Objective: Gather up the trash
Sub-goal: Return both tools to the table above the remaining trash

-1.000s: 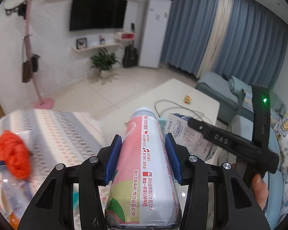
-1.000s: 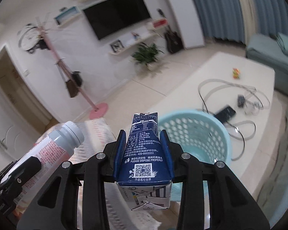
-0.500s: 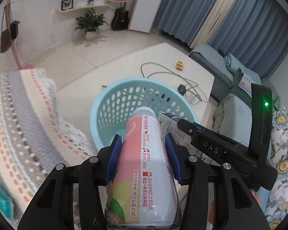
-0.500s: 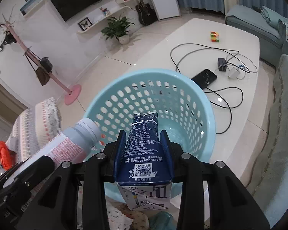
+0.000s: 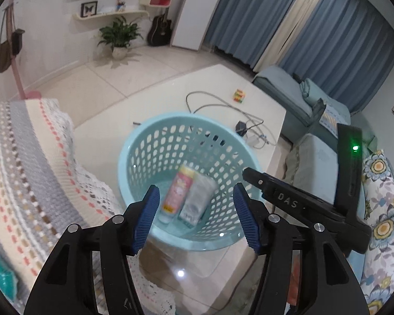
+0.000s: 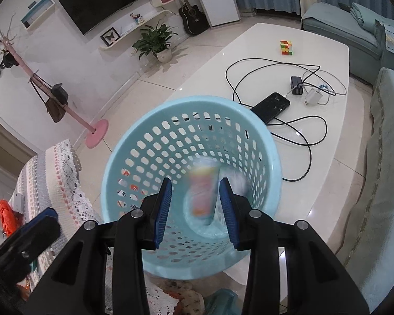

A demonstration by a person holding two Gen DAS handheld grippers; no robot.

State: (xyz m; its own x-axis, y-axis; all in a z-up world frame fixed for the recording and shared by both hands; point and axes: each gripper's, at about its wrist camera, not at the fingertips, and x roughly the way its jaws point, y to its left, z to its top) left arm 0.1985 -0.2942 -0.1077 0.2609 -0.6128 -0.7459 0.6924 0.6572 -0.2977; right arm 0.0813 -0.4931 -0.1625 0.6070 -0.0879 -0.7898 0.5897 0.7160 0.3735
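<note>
A light blue perforated basket (image 5: 149,141) stands on the white table, also in the right wrist view (image 6: 134,141). Inside it lie a pink bottle (image 5: 177,193) and a milk carton (image 5: 197,200), both blurred; the bottle shows in the right wrist view (image 6: 202,194) with the carton (image 6: 236,183) behind it. My left gripper (image 5: 195,215) is open and empty above the basket's near rim. My right gripper (image 6: 195,211) is open and empty over the basket. The right gripper's body (image 5: 302,204) shows in the left wrist view.
The white table (image 6: 328,60) carries cables (image 6: 275,78), a black phone (image 6: 270,106), chargers and a colour cube (image 6: 286,47). A striped crochet cloth (image 5: 26,170) lies at the left. A sofa (image 6: 375,170) is at the right. An orange item (image 6: 5,216) lies far left.
Both grippers have opened. The pink bottle and the milk carton have left the jaws and dropped into the basket.
</note>
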